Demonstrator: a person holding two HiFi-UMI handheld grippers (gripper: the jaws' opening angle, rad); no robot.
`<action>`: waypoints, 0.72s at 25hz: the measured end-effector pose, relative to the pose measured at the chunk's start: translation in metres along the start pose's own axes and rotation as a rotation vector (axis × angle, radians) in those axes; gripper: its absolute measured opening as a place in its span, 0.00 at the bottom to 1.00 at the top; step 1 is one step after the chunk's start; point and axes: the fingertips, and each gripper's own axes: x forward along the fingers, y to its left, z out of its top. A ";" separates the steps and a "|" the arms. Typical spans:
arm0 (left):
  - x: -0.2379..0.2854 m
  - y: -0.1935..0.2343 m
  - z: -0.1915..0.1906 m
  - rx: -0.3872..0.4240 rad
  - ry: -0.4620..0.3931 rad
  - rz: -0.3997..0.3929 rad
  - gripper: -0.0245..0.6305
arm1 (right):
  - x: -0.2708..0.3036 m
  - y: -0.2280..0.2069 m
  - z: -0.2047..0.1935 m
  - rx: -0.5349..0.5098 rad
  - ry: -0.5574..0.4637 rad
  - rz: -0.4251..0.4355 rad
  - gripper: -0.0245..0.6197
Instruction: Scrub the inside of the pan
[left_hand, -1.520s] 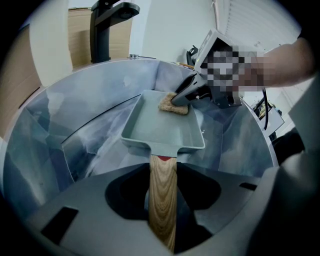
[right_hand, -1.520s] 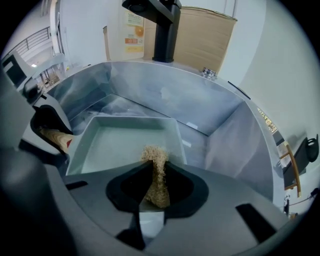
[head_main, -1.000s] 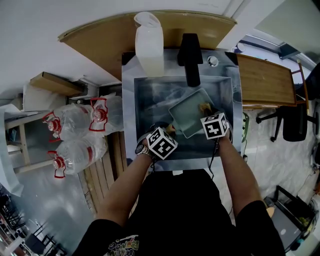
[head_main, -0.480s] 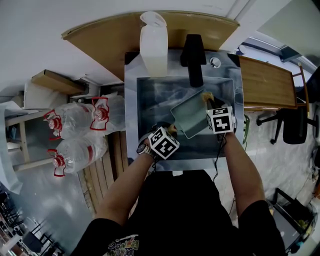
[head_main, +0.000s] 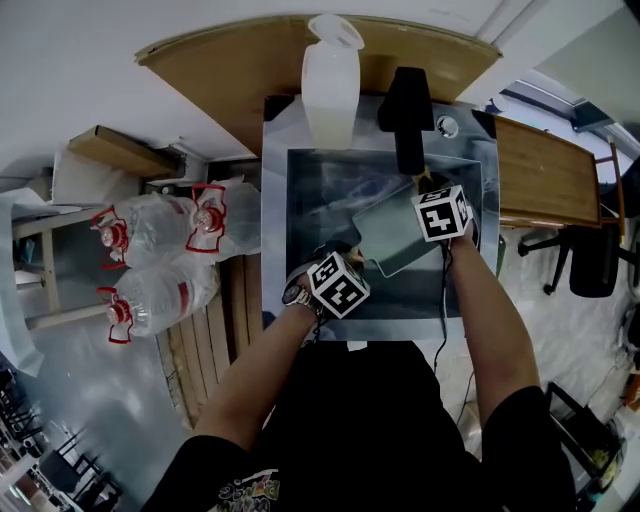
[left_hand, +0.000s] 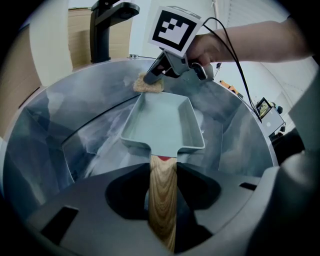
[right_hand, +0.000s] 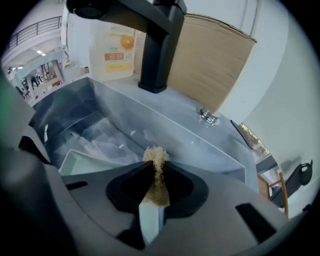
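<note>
A pale green rectangular pan (head_main: 392, 243) with a wooden handle (left_hand: 162, 200) is held tilted inside the steel sink (head_main: 305, 215). My left gripper (left_hand: 163, 176) is shut on that handle, at the sink's near side (head_main: 345, 265). The pan's inside (left_hand: 162, 125) faces up and looks bare. My right gripper (right_hand: 156, 167) is shut on a tan scrub sponge (right_hand: 157, 172). It holds the sponge (left_hand: 148, 84) at the pan's far rim, just below the faucet. In the head view the right gripper (head_main: 428, 190) sits over the pan's far corner.
A black faucet (head_main: 408, 110) stands at the sink's back edge, with a white plastic jug (head_main: 330, 80) to its left. Large water bottles (head_main: 160, 250) lie on the floor at the left. A wooden table (head_main: 545, 170) and an office chair (head_main: 590, 260) are at the right.
The right gripper with the sponge has slid from the middle of the pan's inside to its far rim, towards the faucet. The left gripper still holds the handle.
</note>
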 end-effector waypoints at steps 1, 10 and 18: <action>0.000 0.000 0.000 0.000 0.000 0.001 0.30 | 0.000 0.005 0.001 -0.017 -0.002 0.005 0.16; 0.000 0.000 -0.001 0.000 0.001 -0.003 0.30 | -0.007 0.072 0.016 -0.146 -0.046 0.138 0.16; 0.001 0.000 -0.001 0.000 0.000 -0.003 0.30 | -0.021 0.134 0.023 -0.257 -0.096 0.320 0.16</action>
